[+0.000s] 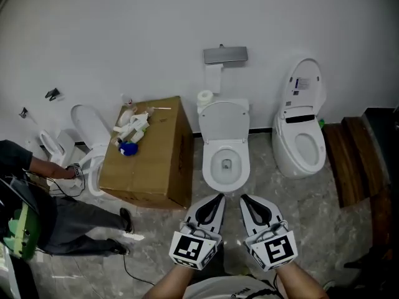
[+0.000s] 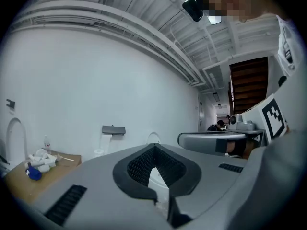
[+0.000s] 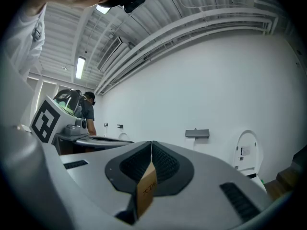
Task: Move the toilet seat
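Toilet seat is on the middle toilet, against the far wall. The ring looks to be lying down on the bowl, though we can't be fully sure. The lid is raised behind it.

The left gripper and right gripper sit side by side on the near side of that toilet, pointing at it. Their tips are near the bowl's front edge, and we see no contact. On the left gripper the jaw tips meet with nothing between them, and only the white toilet shows through the gap behind the pads. The right gripper's jaws are also pressed together and empty, with a sliver of the box showing past them. The person's forearms are at the near edge of the head view.

Above the lid there is a grey wall holder with paper hanging from it. A paper roll is beside the tank, on the left.

Left of the toilet is a cardboard box, with white bits and a blue item on top. Further left another toilet is partly hidden behind the box. A second person in dark trousers is low at the far left, hand near it.

Right of the middle toilet stands a third toilet with its lid up. Right of that are wooden steps.
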Motion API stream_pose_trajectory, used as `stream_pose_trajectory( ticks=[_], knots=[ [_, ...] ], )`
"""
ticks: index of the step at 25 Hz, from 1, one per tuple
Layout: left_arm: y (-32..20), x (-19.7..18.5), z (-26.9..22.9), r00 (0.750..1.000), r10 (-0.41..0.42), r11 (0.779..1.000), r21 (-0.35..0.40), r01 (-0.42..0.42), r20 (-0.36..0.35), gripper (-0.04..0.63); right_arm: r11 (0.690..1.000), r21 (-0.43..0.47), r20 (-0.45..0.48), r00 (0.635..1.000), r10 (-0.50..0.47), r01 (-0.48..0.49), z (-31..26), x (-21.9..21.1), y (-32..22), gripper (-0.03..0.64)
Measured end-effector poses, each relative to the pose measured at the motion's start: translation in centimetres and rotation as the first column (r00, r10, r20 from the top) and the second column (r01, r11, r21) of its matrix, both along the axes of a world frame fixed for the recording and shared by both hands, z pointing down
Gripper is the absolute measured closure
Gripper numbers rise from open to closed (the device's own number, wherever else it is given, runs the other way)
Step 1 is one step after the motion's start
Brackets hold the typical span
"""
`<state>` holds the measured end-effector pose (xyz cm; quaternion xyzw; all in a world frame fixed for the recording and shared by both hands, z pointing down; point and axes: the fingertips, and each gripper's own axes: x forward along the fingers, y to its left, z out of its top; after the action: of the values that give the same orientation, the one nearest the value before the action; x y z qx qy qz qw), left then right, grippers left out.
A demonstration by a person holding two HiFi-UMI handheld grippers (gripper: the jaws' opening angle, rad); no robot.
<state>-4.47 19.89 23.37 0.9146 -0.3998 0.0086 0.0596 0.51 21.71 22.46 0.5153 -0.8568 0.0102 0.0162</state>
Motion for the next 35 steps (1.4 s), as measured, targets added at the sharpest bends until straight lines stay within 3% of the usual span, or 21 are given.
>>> stream_pose_trajectory(
  ticks=[3,7,11,21,25,31,35],
  knots=[
    [-5.3,-1.0,1.4,1.0,0.023,1.0,0.007,-0.023,-0.003,0.588,0.999,-0.017,0.021,0.999,0.043,-0.042,1.5,-1.1,-5.4,0.6],
    [-11.5,-2.6,3.2,0.998,0.062,0.998,0.001,-0.062,-0.006,0.587,0.994,-0.056,-0.022,0.995,0.095,-0.096,4.4,-2.6,-11.2,0.6],
    [-16.6,-3.8,6.4,0.996,0.089,0.995,-0.04,-0.088,0.004,0.586,0.983,-0.083,-0.009,0.987,0.162,-0.163,7.2,-3.1,-15.7,0.598],
    [-22.7,-3.6,16.4,0.994,0.107,0.986,-0.129,-0.109,-0.016,0.587,0.95,-0.231,0.048,0.972,0.228,-0.211,19.3,-3.3,-21.1,0.598],
    [-24.3,-2.7,21.9,0.994,0.107,0.981,-0.164,-0.106,-0.004,0.588,0.917,-0.323,0.104,0.954,0.28,-0.234,26.4,-2.0,-22.8,0.597],
    [-26.8,-1.4,32.6,0.996,0.085,0.963,-0.257,-0.079,0.013,0.587,0.862,-0.427,0.117,0.929,0.352,-0.273,37.4,-0.7,-24.6,0.597],
    [-27.6,-0.4,39.2,0.996,0.085,0.955,-0.286,-0.073,0.028,0.588,0.803,-0.521,0.172,0.886,0.43,-0.289,45.8,0.1,-24.7,0.597]
  ],
)
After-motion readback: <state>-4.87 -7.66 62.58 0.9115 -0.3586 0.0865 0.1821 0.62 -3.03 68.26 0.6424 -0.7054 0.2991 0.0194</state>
